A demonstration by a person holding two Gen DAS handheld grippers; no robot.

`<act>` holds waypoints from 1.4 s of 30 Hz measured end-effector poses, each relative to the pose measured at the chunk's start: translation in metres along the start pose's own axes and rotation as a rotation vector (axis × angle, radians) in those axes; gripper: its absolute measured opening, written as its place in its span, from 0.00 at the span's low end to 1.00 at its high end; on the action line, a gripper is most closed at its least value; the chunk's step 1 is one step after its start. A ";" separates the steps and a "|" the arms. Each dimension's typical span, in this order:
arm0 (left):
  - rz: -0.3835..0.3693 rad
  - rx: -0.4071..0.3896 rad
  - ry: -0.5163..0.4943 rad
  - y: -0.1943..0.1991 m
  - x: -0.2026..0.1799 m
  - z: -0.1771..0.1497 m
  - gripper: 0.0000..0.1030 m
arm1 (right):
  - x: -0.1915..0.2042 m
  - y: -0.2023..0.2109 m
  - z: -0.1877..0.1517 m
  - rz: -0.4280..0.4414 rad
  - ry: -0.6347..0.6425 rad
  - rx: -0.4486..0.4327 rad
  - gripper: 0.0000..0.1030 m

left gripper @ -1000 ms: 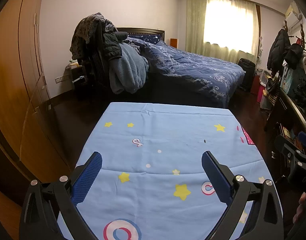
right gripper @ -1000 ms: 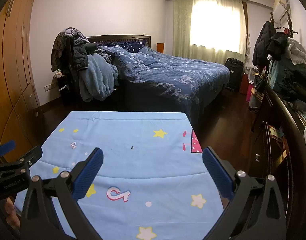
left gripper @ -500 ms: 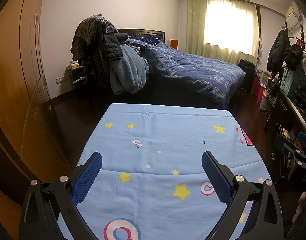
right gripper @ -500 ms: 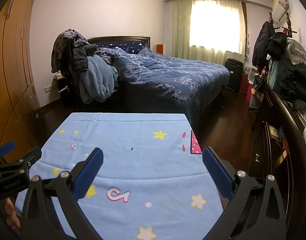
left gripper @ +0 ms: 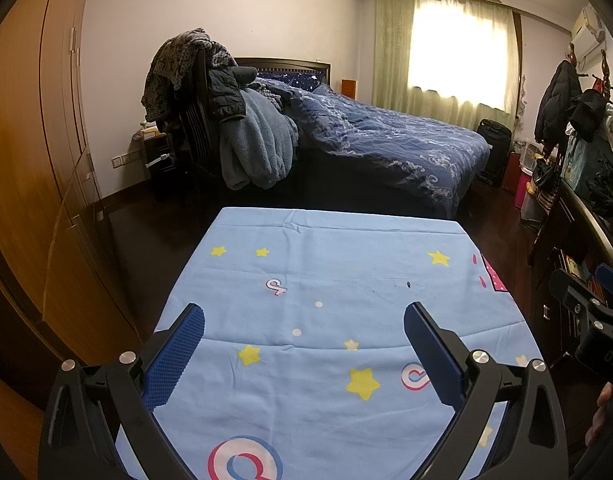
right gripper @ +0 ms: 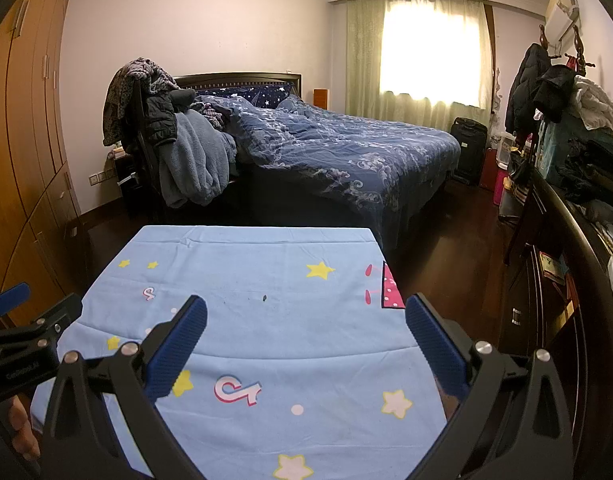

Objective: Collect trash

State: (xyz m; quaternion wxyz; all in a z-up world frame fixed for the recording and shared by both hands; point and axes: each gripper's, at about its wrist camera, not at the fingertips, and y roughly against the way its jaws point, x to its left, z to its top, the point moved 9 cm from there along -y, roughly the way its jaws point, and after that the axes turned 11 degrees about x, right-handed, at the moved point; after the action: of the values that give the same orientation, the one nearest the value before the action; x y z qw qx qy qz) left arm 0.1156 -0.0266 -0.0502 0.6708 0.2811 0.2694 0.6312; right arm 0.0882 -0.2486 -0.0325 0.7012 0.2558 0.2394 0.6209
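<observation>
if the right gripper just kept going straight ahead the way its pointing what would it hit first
Probably the blue star-print cloth on the table: the right gripper, jaws open and empty, looks angled slightly down over it. If it cleared the far edge, the bed comes next. Depth is hard to judge through the fisheye.

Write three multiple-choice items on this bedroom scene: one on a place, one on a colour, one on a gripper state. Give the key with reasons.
1. Where is the small dark speck on the tablecloth?
A. beyond the fingertips of the left gripper, toward the cloth's right side
B. clamped in the left gripper
C. on the bed

2. What colour is the tablecloth's ground?
A. red
B. light blue
C. dark green

3. How does the right gripper stand?
A. shut on a wrapper
B. shut on the cloth
C. open and holding nothing

Key: 1 A, the speck lies on the cloth past the fingertips; 2 B, the cloth is light blue with yellow stars; 3 C, the fingers are spread wide with only cloth behind them.
</observation>
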 end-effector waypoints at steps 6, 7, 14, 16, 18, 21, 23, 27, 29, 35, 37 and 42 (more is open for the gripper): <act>-0.001 -0.001 0.001 0.001 -0.001 0.001 0.96 | 0.000 0.000 0.000 -0.001 -0.002 -0.001 0.97; -0.002 -0.002 0.001 0.001 -0.001 0.001 0.97 | 0.000 0.000 0.000 -0.001 -0.002 -0.001 0.97; -0.001 -0.002 0.001 0.002 -0.002 0.001 0.97 | -0.001 0.000 -0.001 0.000 0.000 -0.001 0.97; -0.003 -0.002 0.000 0.002 -0.003 0.001 0.96 | -0.001 0.000 -0.001 0.000 -0.003 -0.002 0.97; -0.001 -0.003 0.000 0.002 -0.002 0.000 0.96 | -0.001 0.000 -0.001 -0.001 -0.001 -0.001 0.97; -0.001 -0.002 0.001 0.002 -0.003 0.000 0.96 | -0.001 0.000 0.000 0.000 -0.002 -0.002 0.97; 0.000 -0.002 0.002 0.003 -0.003 0.000 0.96 | -0.002 0.001 0.000 0.000 -0.002 -0.003 0.97; -0.001 -0.003 0.001 0.003 -0.004 0.001 0.97 | -0.001 0.000 0.000 0.000 -0.002 -0.002 0.97; -0.001 -0.002 0.002 0.003 -0.004 0.000 0.97 | -0.001 0.000 0.000 -0.001 -0.002 -0.002 0.97; -0.002 -0.003 0.003 0.004 -0.005 0.000 0.97 | -0.002 0.000 0.000 -0.001 -0.003 -0.003 0.97; 0.000 -0.003 0.003 0.004 -0.005 -0.001 0.97 | -0.002 0.000 -0.001 -0.001 -0.003 -0.003 0.97; 0.000 -0.003 0.002 0.004 -0.005 0.000 0.97 | -0.002 0.000 -0.001 -0.001 -0.003 -0.003 0.97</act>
State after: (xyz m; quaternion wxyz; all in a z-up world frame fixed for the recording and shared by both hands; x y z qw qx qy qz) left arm 0.1125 -0.0311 -0.0478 0.6710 0.2794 0.2691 0.6319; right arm 0.0873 -0.2504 -0.0328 0.7023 0.2556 0.2374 0.6206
